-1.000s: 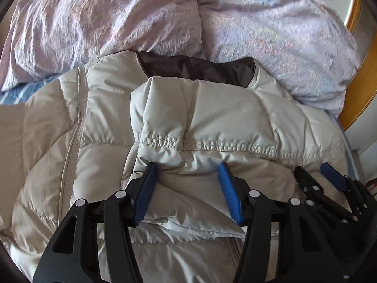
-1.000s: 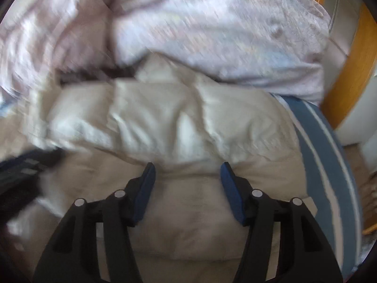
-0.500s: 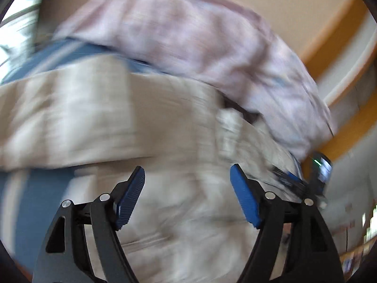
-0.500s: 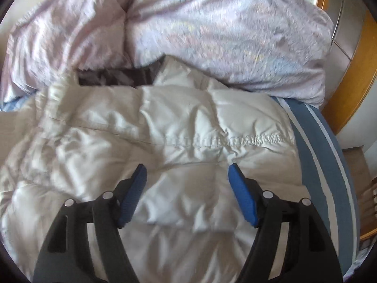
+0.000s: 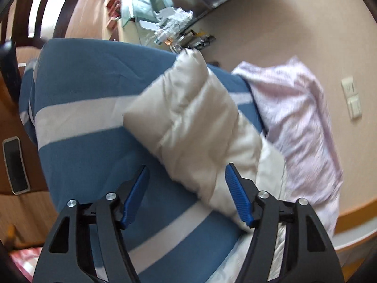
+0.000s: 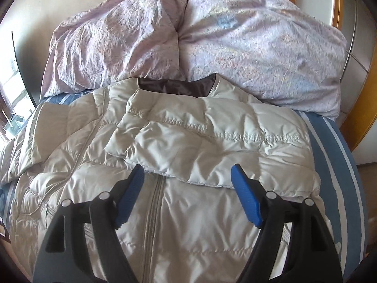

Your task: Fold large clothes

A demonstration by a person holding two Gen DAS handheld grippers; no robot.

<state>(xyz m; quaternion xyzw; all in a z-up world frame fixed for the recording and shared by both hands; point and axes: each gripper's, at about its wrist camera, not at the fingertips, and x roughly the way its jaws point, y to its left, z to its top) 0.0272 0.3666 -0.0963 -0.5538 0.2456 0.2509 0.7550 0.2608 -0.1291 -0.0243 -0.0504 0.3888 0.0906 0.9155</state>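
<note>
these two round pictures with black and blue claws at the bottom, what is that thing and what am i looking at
Each claw is a hand-held gripper with a camera on it; a person holds one in each hand. One picture looks past the left gripper, the other past the right gripper. A pale puffy jacket lies on a blue striped bed, below a crumpled lilac duvet. One sleeve is folded across its chest; the other sleeve lies out on the sheet. Both grippers are open and hold nothing; their jaws have just been moving.
</note>
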